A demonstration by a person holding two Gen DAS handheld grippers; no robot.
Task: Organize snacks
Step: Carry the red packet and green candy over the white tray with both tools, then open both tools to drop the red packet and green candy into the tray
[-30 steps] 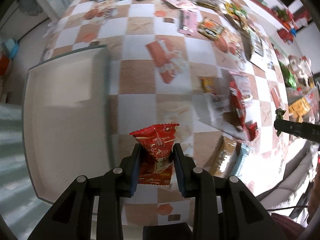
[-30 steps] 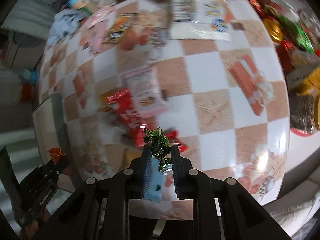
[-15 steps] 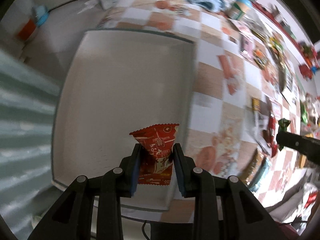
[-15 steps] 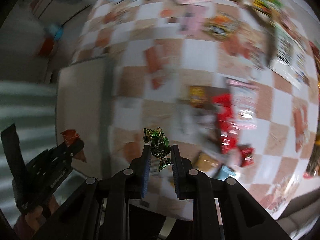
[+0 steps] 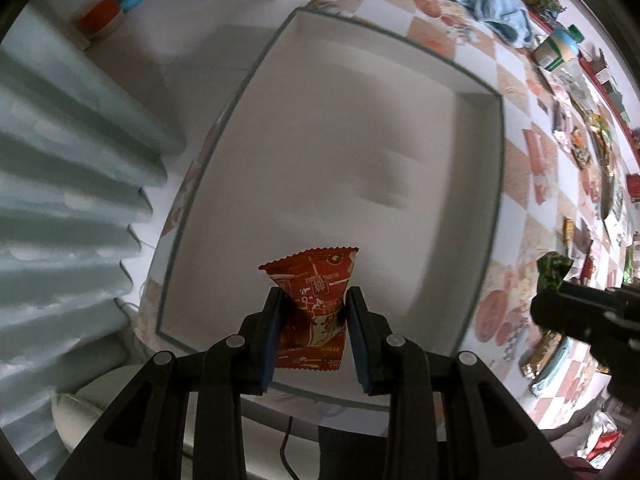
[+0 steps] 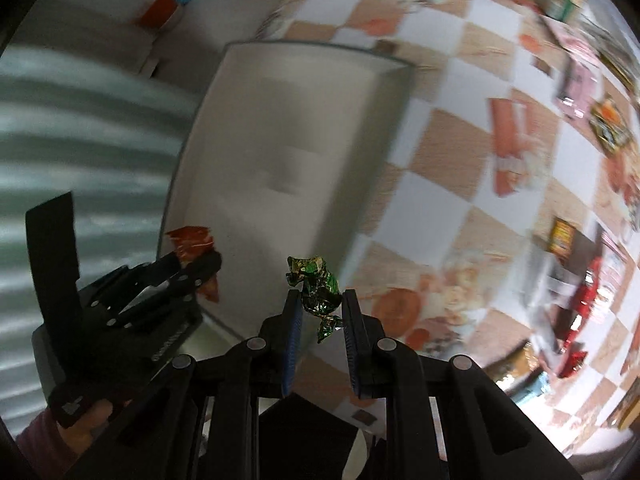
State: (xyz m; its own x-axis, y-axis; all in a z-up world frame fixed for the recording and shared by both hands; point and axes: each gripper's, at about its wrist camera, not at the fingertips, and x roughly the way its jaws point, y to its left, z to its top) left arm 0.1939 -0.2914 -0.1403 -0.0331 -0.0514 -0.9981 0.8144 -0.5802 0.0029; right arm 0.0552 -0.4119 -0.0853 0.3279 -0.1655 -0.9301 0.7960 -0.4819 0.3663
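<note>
The left gripper (image 5: 312,312) is clamped on a red packet (image 5: 316,304), its jaws pinching the packet's waist so the crimped top fans out above them, and it hangs over the near part of a white tray (image 5: 496,168) that sits at the table's corner; the tray looks bare inside; the right gripper (image 6: 320,316) is nearly closed on a crumpled green foil sweet (image 6: 316,292), and hangs over the tray's near right edge, where tray meets the checked tablecloth (image 6: 440,184); in the left view the green sweet (image 5: 552,270) shows beyond the tray's right edge, so which side of the rim it is on is hard to say; the other snacks (image 5: 580,152) lie scattered well apart along the far side of the cloth; the step in hand appears to be dropping both pieces into the tray; to do it well I would bring each gripper clearly inside the rim before letting go, lower it close to the floor of the tray so the light wrappers do not flutter out, and set the red packet toward one corner and the sweet toward another, so like can later be grouped with like; the right gripper most needs moving inward; the two grippers are near each other, so releasing one at a time would avoid a knock
</note>
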